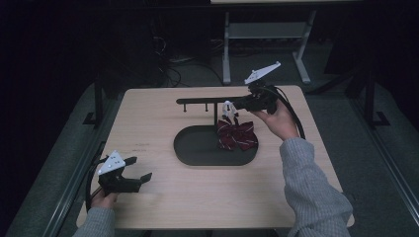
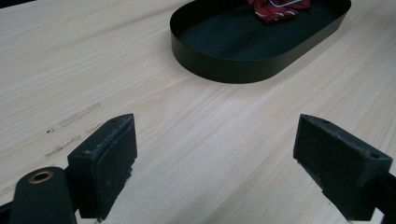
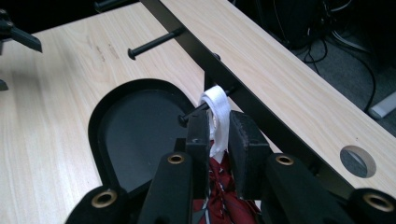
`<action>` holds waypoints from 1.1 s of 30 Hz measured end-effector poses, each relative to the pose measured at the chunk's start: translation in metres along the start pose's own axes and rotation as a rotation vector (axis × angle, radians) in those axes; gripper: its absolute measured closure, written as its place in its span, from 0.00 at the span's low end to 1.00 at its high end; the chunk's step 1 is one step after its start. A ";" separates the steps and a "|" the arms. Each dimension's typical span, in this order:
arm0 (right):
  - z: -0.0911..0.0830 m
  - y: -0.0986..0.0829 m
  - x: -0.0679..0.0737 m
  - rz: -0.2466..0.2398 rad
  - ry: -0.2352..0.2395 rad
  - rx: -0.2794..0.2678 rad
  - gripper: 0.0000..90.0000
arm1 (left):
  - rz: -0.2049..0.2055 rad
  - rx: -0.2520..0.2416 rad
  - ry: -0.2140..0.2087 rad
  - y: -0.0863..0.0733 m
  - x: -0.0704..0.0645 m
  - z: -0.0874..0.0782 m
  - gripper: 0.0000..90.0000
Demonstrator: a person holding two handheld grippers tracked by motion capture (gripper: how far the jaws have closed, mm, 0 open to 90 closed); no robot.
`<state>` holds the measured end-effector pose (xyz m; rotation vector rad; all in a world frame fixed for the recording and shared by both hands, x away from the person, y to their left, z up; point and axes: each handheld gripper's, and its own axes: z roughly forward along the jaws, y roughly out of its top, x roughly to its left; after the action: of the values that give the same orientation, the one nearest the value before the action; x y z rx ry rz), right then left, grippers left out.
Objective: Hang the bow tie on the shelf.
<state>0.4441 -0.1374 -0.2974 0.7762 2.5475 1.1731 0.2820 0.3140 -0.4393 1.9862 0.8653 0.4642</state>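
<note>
A dark red bow tie [image 1: 238, 136] hangs by its white strap [image 1: 228, 108] over the right end of a black oval tray [image 1: 197, 148]. My right gripper [image 1: 232, 106] is shut on that strap just under a black rack bar [image 1: 202, 100]. In the right gripper view the strap loop [image 3: 216, 103] sits at a short peg [image 3: 189, 115] of the bar [image 3: 261, 79], pinched in the gripper [image 3: 219, 128], with the red cloth [image 3: 224, 198] below. My left gripper [image 1: 140, 168] rests open at the table's front left. In its own view the gripper [image 2: 215, 163] holds nothing, facing the tray [image 2: 219, 70].
A second, bare peg [image 3: 154, 44] sticks out of the bar farther along. The wooden table [image 1: 163, 197] has a round hole [image 3: 357, 161] near its far edge. Cables and another table's legs [image 1: 226, 49] lie on the floor beyond.
</note>
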 end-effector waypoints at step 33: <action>-0.015 -0.021 0.007 0.031 0.049 -0.020 0.71 | 0.001 0.003 0.001 0.000 -0.001 -0.001 0.14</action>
<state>0.4244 -0.1543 -0.3039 0.7943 2.5673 1.2403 0.2808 0.3140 -0.4388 1.9890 0.8661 0.4644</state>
